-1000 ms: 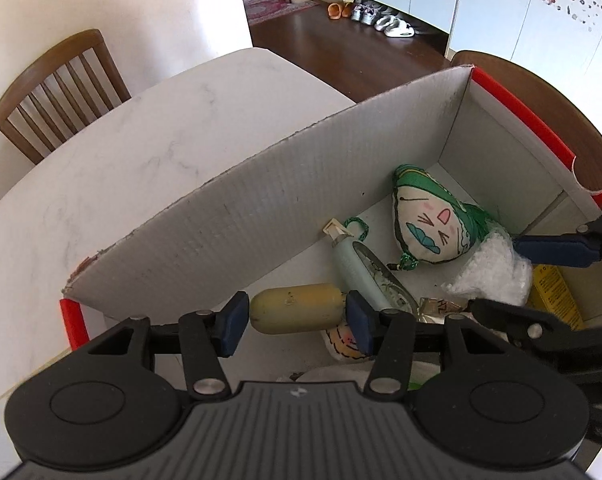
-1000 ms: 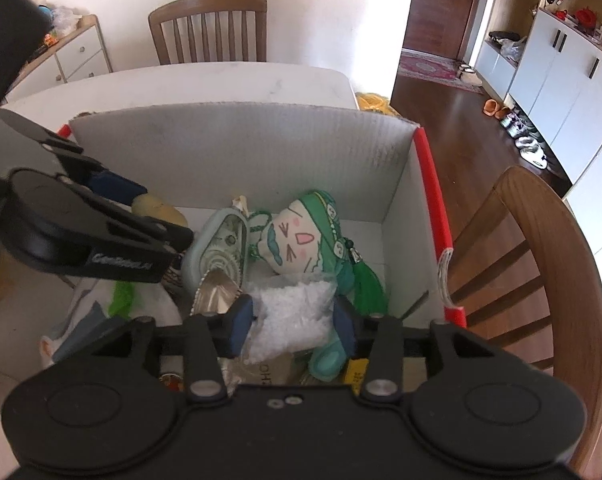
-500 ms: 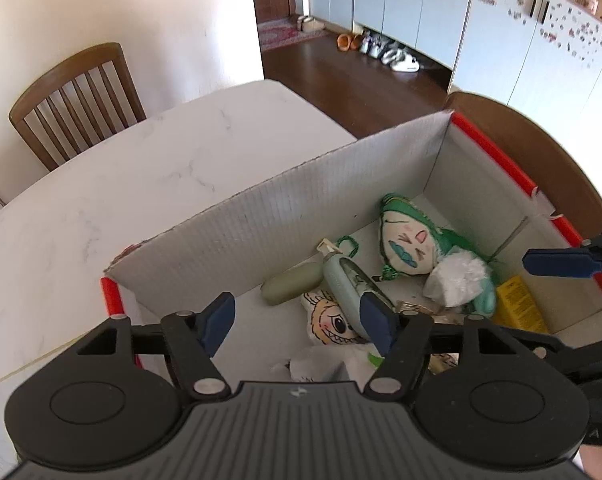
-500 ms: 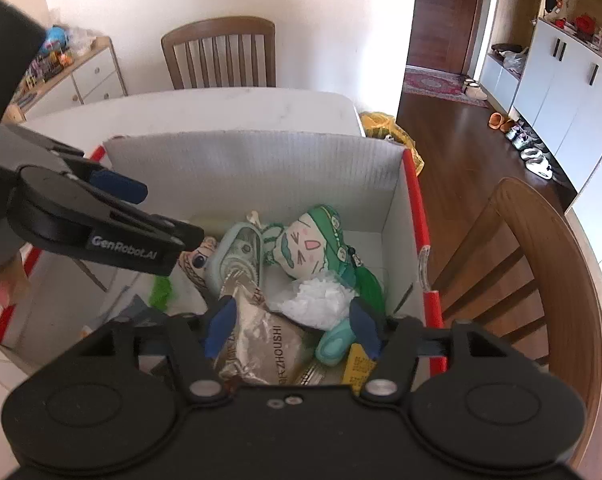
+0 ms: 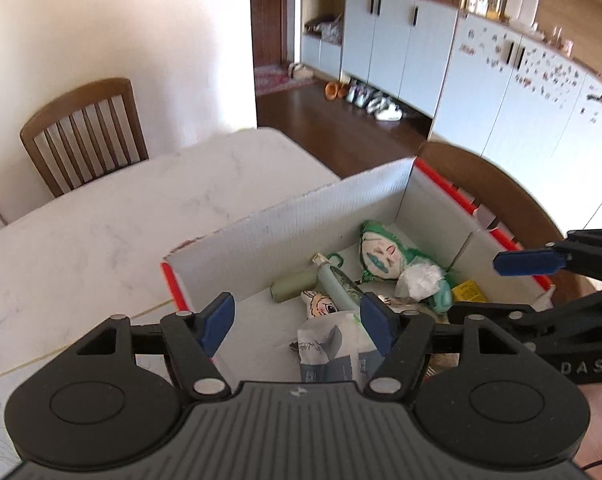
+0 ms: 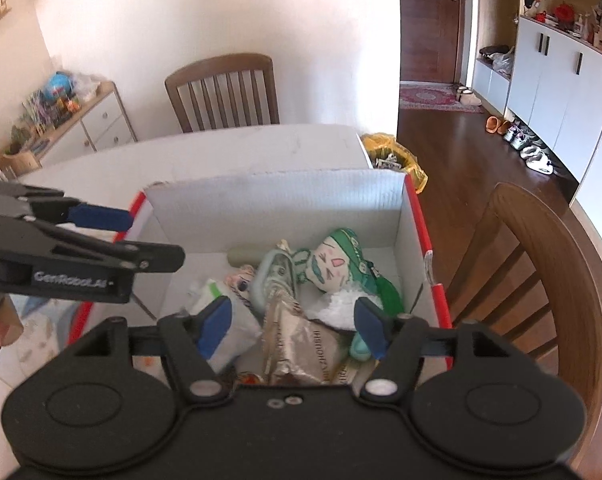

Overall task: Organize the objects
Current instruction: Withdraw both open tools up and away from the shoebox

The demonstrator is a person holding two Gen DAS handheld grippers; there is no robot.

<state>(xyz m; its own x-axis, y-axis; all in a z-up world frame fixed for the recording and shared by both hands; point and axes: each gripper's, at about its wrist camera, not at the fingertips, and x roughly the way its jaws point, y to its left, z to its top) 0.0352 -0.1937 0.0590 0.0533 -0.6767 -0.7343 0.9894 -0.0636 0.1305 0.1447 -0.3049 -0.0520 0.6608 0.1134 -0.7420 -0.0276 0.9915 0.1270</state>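
A white cardboard box with red edges (image 5: pixel 301 224) (image 6: pixel 277 208) stands on the marble table. In it lie a green-haired plush doll (image 5: pixel 381 252) (image 6: pixel 333 264), an olive tube (image 5: pixel 293 291) (image 6: pixel 245 256), a pale green bottle (image 5: pixel 335 284), crumpled white plastic (image 5: pixel 419 280) (image 6: pixel 335 308), a gold foil bag (image 6: pixel 297 332) and a white packet (image 5: pixel 333 348). My left gripper (image 5: pixel 297 320) (image 6: pixel 141 236) hangs open over the box's near left part, holding nothing. Over the near right part, my right gripper (image 6: pixel 293 322) (image 5: pixel 497 286) has its jaws opening, clear of the things below.
A wooden chair (image 5: pixel 85 132) stands beyond the table (image 5: pixel 101 232); another chair (image 6: pixel 541 280) is right beside the box. A yellow bag (image 6: pixel 393 156) lies on the floor past the table's far corner. A dresser (image 6: pixel 81 128) stands at the back left.
Both grippers let go and rose back from the box. The left released the olive tube, the right the white plastic; both things now lie in the box.
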